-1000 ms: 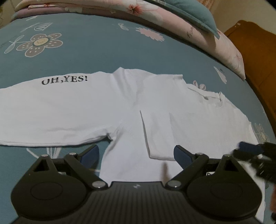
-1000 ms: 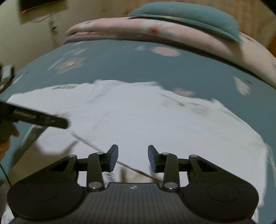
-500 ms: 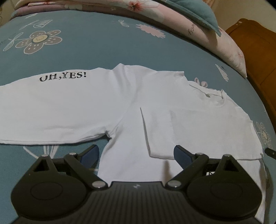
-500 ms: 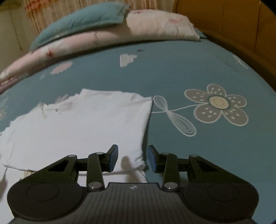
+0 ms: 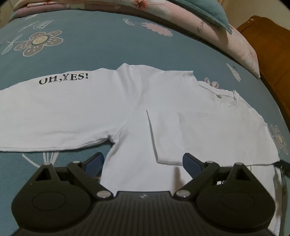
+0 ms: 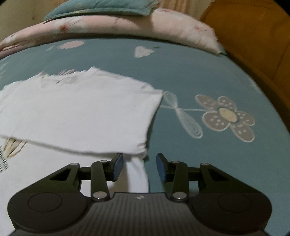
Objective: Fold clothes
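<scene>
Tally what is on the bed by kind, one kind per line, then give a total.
White T-shirt: 1
Pink floral pillow: 1
Teal cushion lying on the pillow: 1
Total: 3

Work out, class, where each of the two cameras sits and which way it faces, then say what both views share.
Left wrist: on the left gripper, angled down at the white shirt's printed sleeve; jaws wide open, nothing between them.
Right wrist: on the right gripper, angled down at the shirt's folded-in sleeve and its edge; jaws opening, nothing gripped.
Shared: the shirt, the blue flowered bedsheet and the pink quilt.
</scene>
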A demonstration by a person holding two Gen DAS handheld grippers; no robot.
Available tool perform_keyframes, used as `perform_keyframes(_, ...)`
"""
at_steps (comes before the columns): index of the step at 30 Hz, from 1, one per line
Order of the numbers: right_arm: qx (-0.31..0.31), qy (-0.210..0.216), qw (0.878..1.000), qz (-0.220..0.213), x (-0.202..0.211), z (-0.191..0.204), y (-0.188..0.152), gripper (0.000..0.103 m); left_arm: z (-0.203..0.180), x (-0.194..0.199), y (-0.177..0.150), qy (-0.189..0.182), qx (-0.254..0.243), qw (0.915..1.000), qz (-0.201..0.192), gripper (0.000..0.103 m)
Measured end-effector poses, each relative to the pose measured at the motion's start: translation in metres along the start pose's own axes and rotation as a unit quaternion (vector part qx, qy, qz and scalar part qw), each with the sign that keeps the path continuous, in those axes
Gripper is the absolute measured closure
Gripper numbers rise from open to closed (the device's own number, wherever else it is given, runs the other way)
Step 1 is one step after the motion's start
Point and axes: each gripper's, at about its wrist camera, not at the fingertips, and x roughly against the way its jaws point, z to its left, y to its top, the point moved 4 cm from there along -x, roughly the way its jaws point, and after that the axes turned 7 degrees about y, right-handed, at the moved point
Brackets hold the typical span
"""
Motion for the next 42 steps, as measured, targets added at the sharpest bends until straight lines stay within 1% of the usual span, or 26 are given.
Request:
perform_keyframes(1, -0.013, -0.005, 1.0, -0.004, -0.001, -0.004, 0.001, 0.054, 0.0, 0.0, 0.0, 0.001, -0.001, 1.0, 0.0, 0.009)
perform_keyframes(3, -0.023, -0.007, 1.0, 0.008, -0.005, -0.009, -0.002, 0.054, -0.001, 0.0, 0.0, 0.002, -0.004, 1.0, 0.0, 0.009)
perform_keyframes(5, 0.0, -0.015, 1.0, 0.007, -0.005, -0.009, -0.007, 0.052, -0.001, 0.0, 0.0, 0.001, -0.005, 1.0, 0.001, 0.009)
perform_keyframes(7, 0.01, -0.027, 1.0, 0.007, -0.001, -0.011, -0.01, 0.046, 0.0, 0.0, 0.0, 0.0, -0.004, 1.0, 0.001, 0.009)
perform_keyframes(12, -0.008, -0.033, 0.999, 0.009, 0.013, -0.021, -0.019, 0.046, 0.0, 0.0, 0.0, -0.001, -0.003, 1.0, 0.001, 0.009)
perform_keyframes(14, -0.015, -0.032, 0.999, -0.001, 0.023, -0.02, -0.017, 0.046, -0.001, 0.0, 0.0, 0.001, -0.005, 1.0, 0.001, 0.009)
perform_keyframes(17, -0.019, -0.019, 0.999, -0.028, 0.032, -0.013, -0.005, 0.046, -0.002, 0.0, 0.0, 0.004, -0.007, 1.0, 0.0, 0.009)
perform_keyframes(20, -0.001, -0.013, 0.999, -0.035, 0.025, 0.001, 0.008, 0.046, -0.003, 0.0, -0.001, 0.003, -0.009, 1.0, 0.0, 0.009)
perform_keyframes(22, 0.009, -0.013, 1.0, -0.022, 0.012, 0.009, 0.012, 0.046, -0.004, 0.001, -0.001, 0.002, -0.011, 0.9999, 0.0, 0.009)
perform_keyframes(25, -0.013, -0.022, 0.999, 0.02, -0.006, 0.011, 0.002, 0.044, -0.005, 0.001, -0.001, -0.001, -0.015, 0.9999, 0.002, 0.009)
perform_keyframes(27, -0.046, -0.023, 0.999, 0.017, -0.001, 0.005, -0.005, 0.04, -0.005, 0.003, -0.001, -0.004, -0.016, 0.9999, 0.003, 0.009)
perform_keyframes(29, -0.057, -0.027, 0.998, 0.023, 0.01, 0.003, -0.01, 0.04, -0.006, 0.006, -0.001, -0.008, -0.015, 0.9999, 0.001, 0.009)
perform_keyframes(32, -0.042, -0.031, 0.998, 0.015, 0.041, 0.003, -0.008, 0.04, -0.008, 0.01, -0.001, -0.015, -0.015, 0.9998, -0.003, 0.009)
perform_keyframes(35, -0.042, -0.023, 0.999, -0.01, 0.086, 0.002, 0.004, 0.04, -0.012, 0.015, -0.001, -0.017, -0.018, 0.9997, -0.007, 0.009)
perform_keyframes(37, -0.035, -0.026, 0.999, -0.032, 0.118, 0.002, 0.014, 0.035, -0.018, 0.017, -0.003, -0.013, -0.028, 0.9995, -0.008, 0.009)
perform_keyframes(40, -0.017, -0.041, 0.998, -0.045, 0.157, 0.005, 0.019, 0.034, -0.028, 0.019, -0.006, -0.005, -0.048, 0.9988, -0.009, 0.009)
perform_keyframes(42, -0.021, -0.032, 0.998, -0.051, 0.175, 0.009, 0.015, 0.031, -0.035, 0.023, -0.009, -0.003, -0.062, 0.998, -0.013, 0.009)
